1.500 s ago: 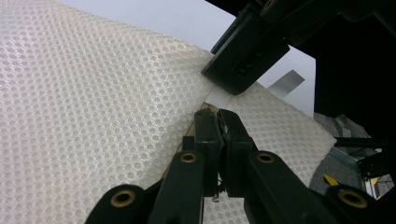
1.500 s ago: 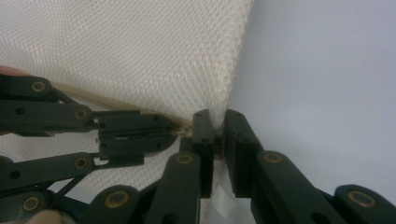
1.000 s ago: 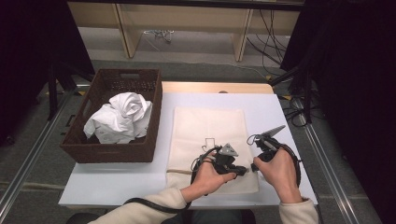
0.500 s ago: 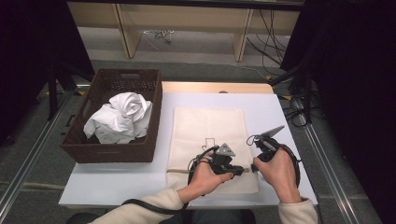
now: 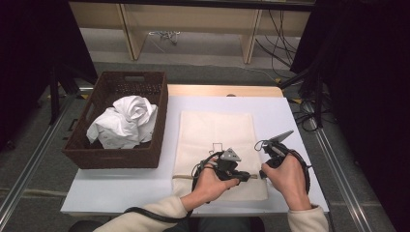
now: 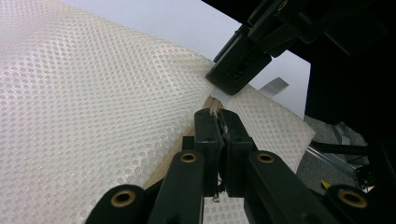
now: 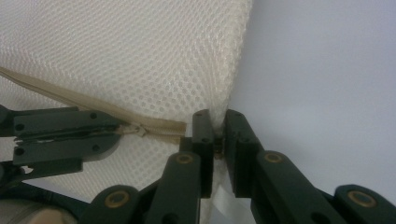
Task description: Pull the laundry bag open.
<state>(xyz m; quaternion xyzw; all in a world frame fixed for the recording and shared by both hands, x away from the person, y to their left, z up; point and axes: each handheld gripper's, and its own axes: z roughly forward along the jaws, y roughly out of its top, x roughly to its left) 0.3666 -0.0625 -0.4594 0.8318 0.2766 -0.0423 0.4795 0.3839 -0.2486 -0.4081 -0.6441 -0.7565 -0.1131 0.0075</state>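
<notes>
A cream mesh bag [image 5: 215,130] lies flat on the white table [image 5: 121,188], with its zipper [image 7: 70,100] running along the near edge. My left gripper [image 6: 218,119] is shut on the zipper pull [image 7: 133,129], close to the zipper's right end. My right gripper [image 7: 215,123] is shut on the bag's right edge just beyond that end, its jaws pinching the mesh seam. In the high view the left gripper [image 5: 247,177] and right gripper [image 5: 262,175] sit tip to tip at the bag's near right corner.
A dark wicker basket [image 5: 116,157] stands at the table's left side with crumpled white cloth [image 5: 123,123] in it. Bare white table shows left of the bag and in a narrow strip to its right. Cables trail from both grippers.
</notes>
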